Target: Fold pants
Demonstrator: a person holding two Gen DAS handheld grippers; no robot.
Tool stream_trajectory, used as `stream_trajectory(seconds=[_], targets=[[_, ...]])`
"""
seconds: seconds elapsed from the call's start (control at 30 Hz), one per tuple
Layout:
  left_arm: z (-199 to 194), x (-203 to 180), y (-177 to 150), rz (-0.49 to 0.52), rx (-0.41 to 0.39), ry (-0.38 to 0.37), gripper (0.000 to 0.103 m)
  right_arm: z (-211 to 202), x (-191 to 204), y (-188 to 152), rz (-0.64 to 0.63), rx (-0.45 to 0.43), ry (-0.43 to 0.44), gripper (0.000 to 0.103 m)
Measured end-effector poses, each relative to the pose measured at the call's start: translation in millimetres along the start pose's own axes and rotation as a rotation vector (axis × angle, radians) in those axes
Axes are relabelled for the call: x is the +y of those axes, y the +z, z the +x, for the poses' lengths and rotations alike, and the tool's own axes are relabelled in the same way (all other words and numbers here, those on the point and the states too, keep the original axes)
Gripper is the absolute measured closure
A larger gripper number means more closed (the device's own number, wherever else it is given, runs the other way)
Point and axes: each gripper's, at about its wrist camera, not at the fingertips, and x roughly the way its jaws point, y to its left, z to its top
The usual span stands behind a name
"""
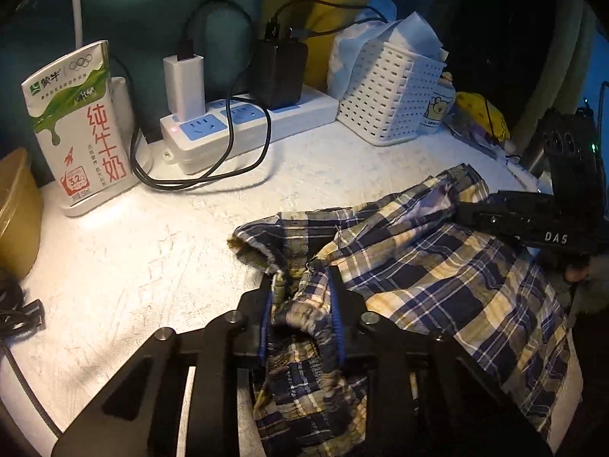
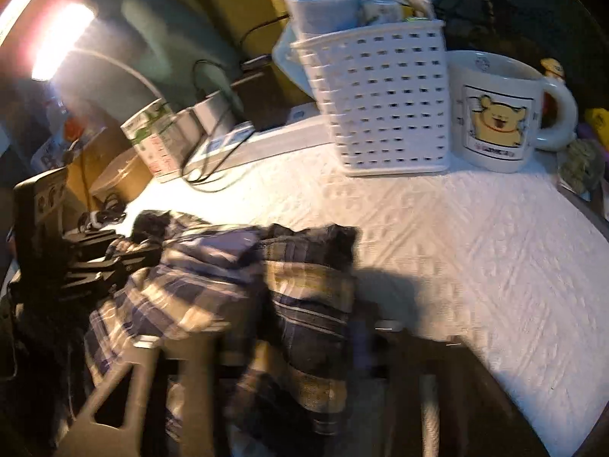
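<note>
Left gripper (image 1: 302, 301) fingers clenched on plaid pants (image 1: 437, 266); right gripper (image 2: 289, 327) blurred, apparently grasping them too. Fold under way. Next: lay fabric flat on tabletop (image 1: 152, 251).

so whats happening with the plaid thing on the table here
A person is folding plaid pants on a white textured table cover, with a handheld gripper in each hand. The left gripper has its jaws shut on a bunched edge of the fabric. The right gripper also seems to hold a bunch of fabric, though that view is blurred. The pants are crumpled, not yet neatly folded. A milk carton, power strip, white basket and bear mug stand behind.
</note>
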Motion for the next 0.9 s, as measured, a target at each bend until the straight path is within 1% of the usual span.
stream_trajectory(seconds=[0.03,0.07,0.2,0.27,0.37,0.47,0.6,0.77,0.9], targets=[[-2,0,0,-0.001,-0.009,0.001,0.083,-1,4,-1,-0.013,-0.006,-0.012,0.078],[-6,-1,-1,0.003,-0.021,0.003,0.085,-3,7,-1,-0.025,-0.013,-0.023,0.08],[-25,-7,-1,0.013,-0.076,0.014,0.086,-13,21,-4,-0.057,-0.043,-0.069,0.082],[-36,-8,-1,0.005,-0.113,0.028,0.086,-24,31,-3,-0.086,-0.074,-0.09,0.082],[-57,-15,-1,0.009,-0.163,0.059,0.087,-44,43,-1,-0.116,-0.12,-0.098,0.082],[-76,-21,-2,0.017,-0.198,0.075,0.087,-68,61,1,-0.161,-0.171,-0.118,0.082],[-108,-28,-5,0.013,-0.261,0.082,0.087,-97,81,1,-0.195,-0.231,-0.119,0.082],[-152,-37,-13,0.002,-0.35,0.111,0.087,-131,109,-2,-0.235,-0.299,-0.108,0.082],[-181,-44,-19,0.008,-0.401,0.129,0.087,-153,130,-6,-0.269,-0.343,-0.11,0.082]])
